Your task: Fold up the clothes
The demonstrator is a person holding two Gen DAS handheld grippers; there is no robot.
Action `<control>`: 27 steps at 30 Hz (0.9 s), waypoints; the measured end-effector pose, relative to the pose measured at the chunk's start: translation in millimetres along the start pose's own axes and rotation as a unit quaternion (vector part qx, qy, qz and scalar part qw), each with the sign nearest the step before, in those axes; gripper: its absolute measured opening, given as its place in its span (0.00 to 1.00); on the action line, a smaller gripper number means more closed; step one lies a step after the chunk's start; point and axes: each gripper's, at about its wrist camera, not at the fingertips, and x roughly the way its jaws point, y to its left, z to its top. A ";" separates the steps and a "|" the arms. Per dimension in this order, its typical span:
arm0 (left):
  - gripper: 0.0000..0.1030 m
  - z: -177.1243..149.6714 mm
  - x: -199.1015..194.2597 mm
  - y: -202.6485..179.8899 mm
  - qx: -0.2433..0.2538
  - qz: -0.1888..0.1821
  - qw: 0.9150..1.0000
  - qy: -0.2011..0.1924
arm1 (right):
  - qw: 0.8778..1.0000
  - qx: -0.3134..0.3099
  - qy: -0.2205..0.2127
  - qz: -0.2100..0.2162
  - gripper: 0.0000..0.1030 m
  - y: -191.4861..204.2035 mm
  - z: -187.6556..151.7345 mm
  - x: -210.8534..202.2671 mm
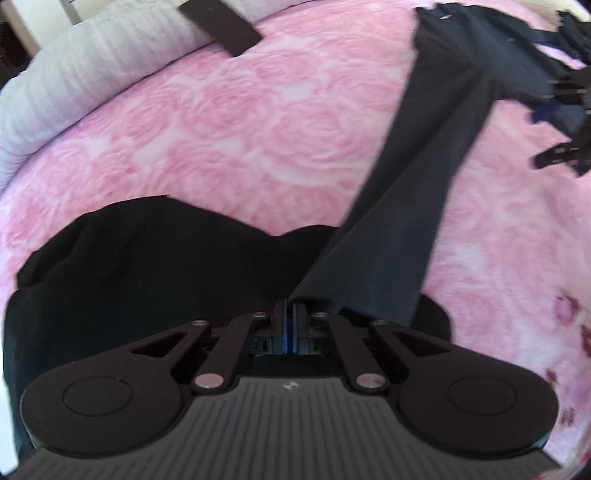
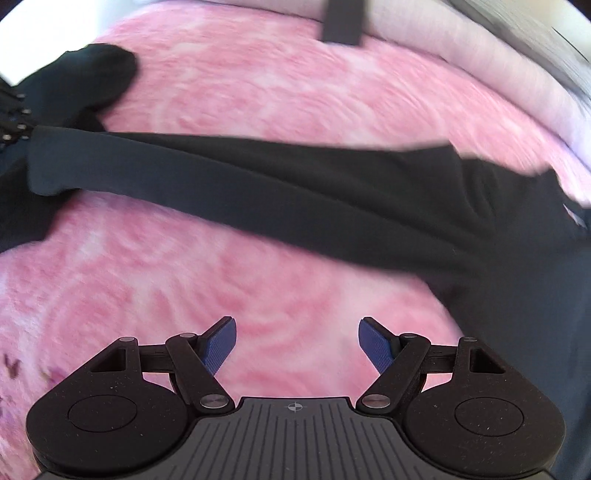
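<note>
While our left gripper (image 1: 289, 308) looks along its fingers, we see them pressed together on the end of a long dark navy fabric trouser leg (image 1: 417, 192), which stretches away across the pink rose-patterned plush blanket (image 1: 229, 122) towards its far right corner, where the rest of the garment bunches. A second mass of black cloth (image 1: 140, 258) lies in a heap at the blanket's near edge, under and to the left of the grip. A pale grey ribbed pillow (image 1: 85, 70) sits along the far left edge, with a dark flat rectangular object (image 1: 221, 26) beside it; what that is we cannot tell

From the right wrist, our right gripper (image 2: 297, 341) hangs over bare blanket with its blue-padded fingers (image 2: 221, 343) well apart and nothing between them. The same leg crosses the view as a taut band

We judge we are carrying one leg end over to fold the trousers; the next move calls for the free gripper to pin or take hold of the cloth so the fold lands straight
</note>
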 end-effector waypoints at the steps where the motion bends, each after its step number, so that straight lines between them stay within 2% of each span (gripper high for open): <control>1: 0.09 -0.7 0.2 0.3 -0.003 0.010 1.000 0.004 | 1.000 0.009 0.006 -0.012 0.74 -6.8 -3.6 -1.7; 4: 0.11 0.2 -6.5 9.7 -0.017 0.060 0.998 0.008 | 0.998 0.023 0.024 -0.054 0.74 -29.9 -21.5 -7.7; 8: 0.11 9.9 -30.7 2.7 -0.016 0.099 0.995 -0.006 | 0.993 0.038 0.048 -0.099 0.74 -59.7 -55.7 -13.3; 11: 0.12 24.0 -48.3 -27.6 -0.016 0.092 0.995 -0.018 | 0.994 0.070 0.056 -0.068 0.74 -78.8 -86.7 -22.8; 17: 0.17 79.8 -66.5 -148.3 -0.022 0.069 0.997 -0.025 | 0.987 0.126 0.092 0.045 0.74 -124.6 -141.6 -57.1; 20: 0.25 115.8 -71.9 -226.0 -0.039 0.061 0.997 -0.023 | 0.985 0.136 0.048 0.097 0.74 -161.7 -167.8 -91.9; 22: 0.25 141.2 -71.4 -285.2 -0.049 0.039 0.998 -0.013 | 0.989 0.112 0.019 0.098 0.74 -193.3 -181.8 -112.9; 25: 0.25 188.7 -72.8 -369.8 -0.040 0.000 0.999 -0.015 | 0.992 0.111 -0.003 0.064 0.74 -264.6 -207.7 -141.0; 27: 0.27 220.5 -78.5 -413.9 -0.030 -0.027 0.999 -0.031 | 0.988 0.147 -0.002 0.048 0.74 -320.9 -229.7 -153.6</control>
